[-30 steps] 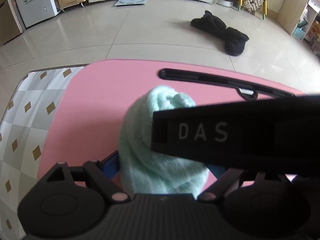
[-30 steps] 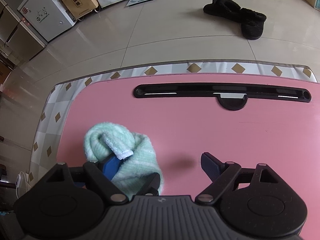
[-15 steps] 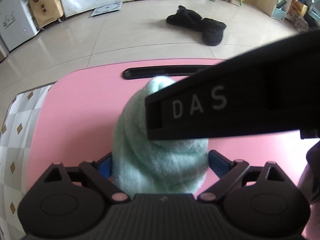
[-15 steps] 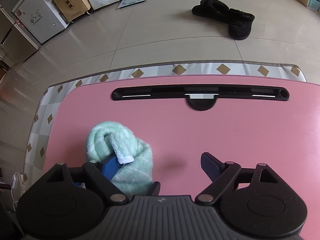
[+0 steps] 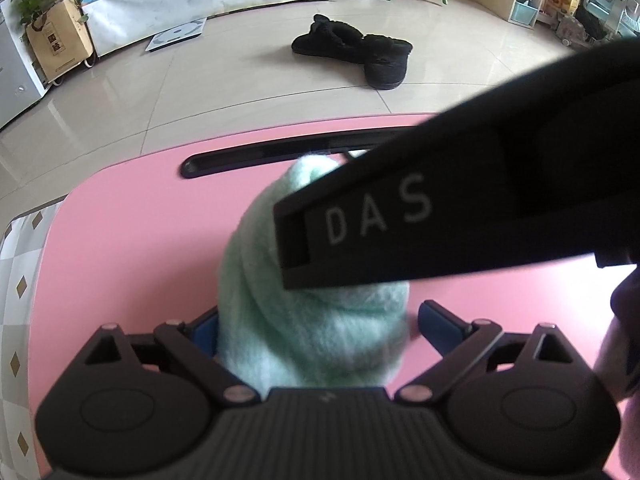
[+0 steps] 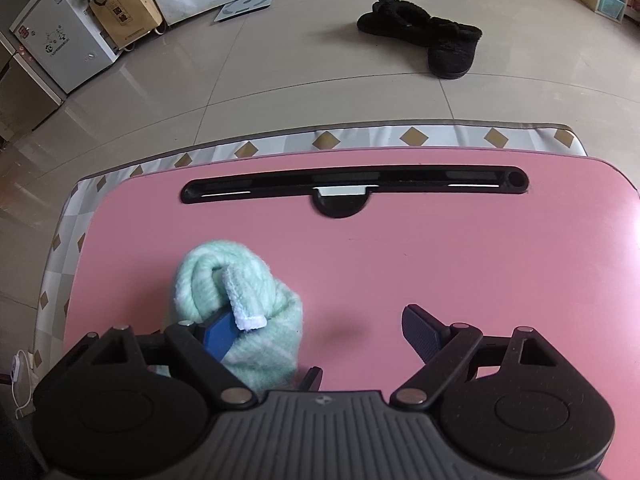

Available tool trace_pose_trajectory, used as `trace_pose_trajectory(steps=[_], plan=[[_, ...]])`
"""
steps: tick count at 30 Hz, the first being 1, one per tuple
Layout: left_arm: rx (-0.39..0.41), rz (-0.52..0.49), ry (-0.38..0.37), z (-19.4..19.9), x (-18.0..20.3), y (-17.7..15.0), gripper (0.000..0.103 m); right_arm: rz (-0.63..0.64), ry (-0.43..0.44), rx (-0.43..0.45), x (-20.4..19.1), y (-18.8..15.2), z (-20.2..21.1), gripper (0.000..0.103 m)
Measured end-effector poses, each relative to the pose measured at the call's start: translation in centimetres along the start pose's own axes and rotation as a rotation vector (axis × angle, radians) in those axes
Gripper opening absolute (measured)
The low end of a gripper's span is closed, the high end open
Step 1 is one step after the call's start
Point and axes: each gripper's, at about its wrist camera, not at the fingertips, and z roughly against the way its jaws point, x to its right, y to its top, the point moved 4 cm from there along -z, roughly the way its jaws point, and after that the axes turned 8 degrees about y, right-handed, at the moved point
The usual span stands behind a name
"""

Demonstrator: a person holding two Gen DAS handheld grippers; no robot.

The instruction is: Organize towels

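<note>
Left wrist view: rolled mint-green towel (image 5: 304, 320) at lower centre on the pink tabletop (image 5: 132, 248), between the blue pads of the left tongs (image 5: 316, 326); grip or gap, cannot tell. A black bar marked DAS (image 5: 460, 208) crosses right.

Right wrist view: right tongs (image 6: 316, 334) spread, gripping nothing; towel (image 6: 240, 304) at their left pad. Black slippers (image 6: 424, 36) on floor, upper right.

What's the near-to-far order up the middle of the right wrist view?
Rolled mint-green towel → bare pink tabletop → long black slot in the tabletop → white diamond-patterned cloth edge → beige floor tiles → black fuzzy slippers.
</note>
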Motion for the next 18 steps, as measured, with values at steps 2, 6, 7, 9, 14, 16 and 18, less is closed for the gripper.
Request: trace_pose_trajectory(steps=[2, 6, 7, 9, 14, 16, 18], plan=[[0.002, -0.009, -0.005, 0.0, 0.5, 0.0, 0.098, -0.008, -0.005, 0.002, 0.5, -0.1, 0.2, 0.086], [0.005, -0.028, -0.015, -0.1, 1.8, 0.0, 0.098, -0.015, -0.017, 0.008, 1.5, -0.2, 0.7, 0.086], [0.006, -0.033, -0.017, -0.1, 2.1, 0.0, 0.099, -0.016, -0.021, 0.01, 1.8, -0.2, 0.9, 0.086], [0.008, -0.043, -0.023, -0.1, 2.7, 0.0, 0.099, -0.019, -0.028, 0.013, 2.3, -0.3, 1.1, 0.086], [0.016, -0.077, -0.041, -0.1, 4.6, 0.0, 0.1, -0.034, -0.046, 0.02, 3.8, -0.5, 1.7, 0.086], [0.018, -0.09, -0.048, -0.1, 5.3, -0.1, 0.1, -0.043, -0.051, 0.024, 4.6, -0.6, 2.1, 0.086], [0.021, -0.1, -0.053, -0.1, 5.9, -0.2, 0.101, -0.051, -0.059, 0.029, 5.3, -0.7, 2.4, 0.086]])
